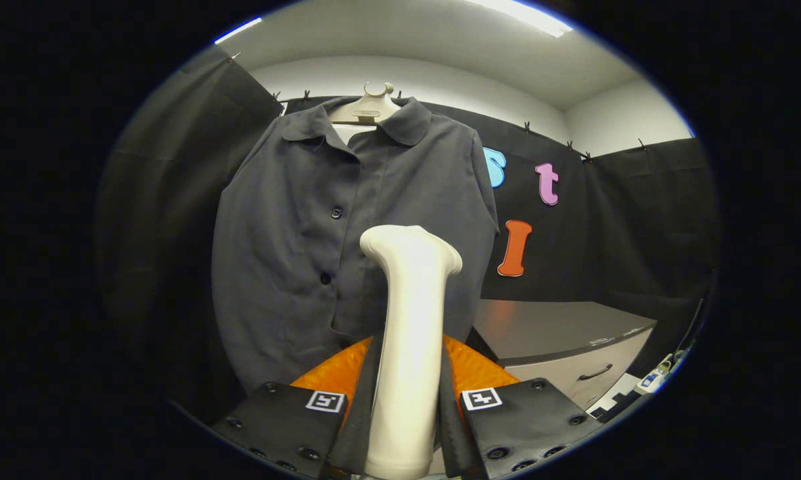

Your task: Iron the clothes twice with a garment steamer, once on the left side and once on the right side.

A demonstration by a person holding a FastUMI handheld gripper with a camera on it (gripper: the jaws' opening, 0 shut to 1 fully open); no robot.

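Observation:
A dark grey buttoned shirt (294,220) hangs on a pale hanger (367,107) in front of the black cloth wall. My gripper (408,400) is shut on the handle of a white garment steamer (410,313), which stands upright between the two fingers. The steamer's head (410,250) sits close to the shirt's front, just right of the button line and at about the height of the lower buttons. Whether the head touches the fabric I cannot tell.
A grey cabinet (574,347) with a drawer handle stands to the right of the shirt, below the cloth wall. A small device (654,379) lies on the floor beyond the cabinet, at the far right.

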